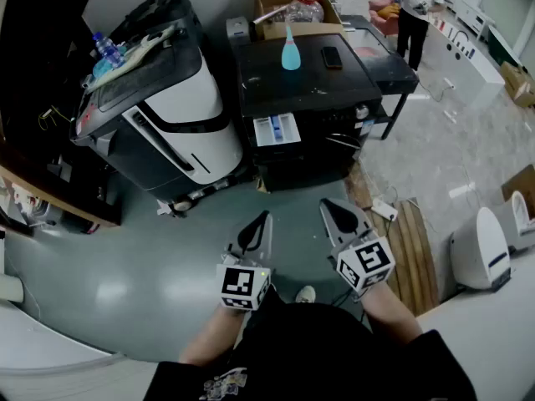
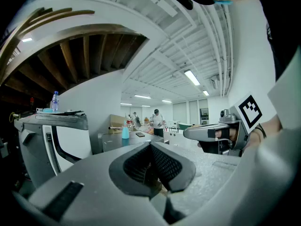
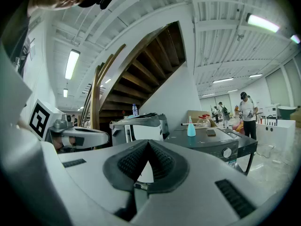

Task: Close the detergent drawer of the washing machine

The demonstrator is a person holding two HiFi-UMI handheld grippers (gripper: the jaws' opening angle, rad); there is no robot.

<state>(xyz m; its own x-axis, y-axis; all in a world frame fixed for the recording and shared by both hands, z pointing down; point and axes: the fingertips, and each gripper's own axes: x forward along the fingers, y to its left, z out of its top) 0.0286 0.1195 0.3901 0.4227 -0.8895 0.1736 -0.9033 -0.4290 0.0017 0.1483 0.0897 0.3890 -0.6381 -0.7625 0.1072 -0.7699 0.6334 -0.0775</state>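
Note:
A black washing machine point(image 1: 313, 82) stands ahead of me, its detergent drawer point(image 1: 275, 129) pulled out at the front left, white and blue inside. My left gripper point(image 1: 258, 224) and right gripper point(image 1: 338, 214) hang side by side above the grey floor, well short of the machine, both shut and empty. In the left gripper view the left gripper point(image 2: 151, 150) has its jaws pressed together, with the right gripper's body to its right. In the right gripper view the right gripper point(image 3: 148, 147) is also shut, and the machine point(image 3: 211, 142) shows at right.
A blue bottle point(image 1: 290, 53) and a dark phone point(image 1: 332, 57) lie on the machine's top. A white and grey appliance point(image 1: 167, 115) leans at left. A cardboard box point(image 1: 292, 7) sits behind. A white toilet point(image 1: 481, 253) and wooden planks point(image 1: 410, 241) are right. A person point(image 1: 415, 7) stands far back.

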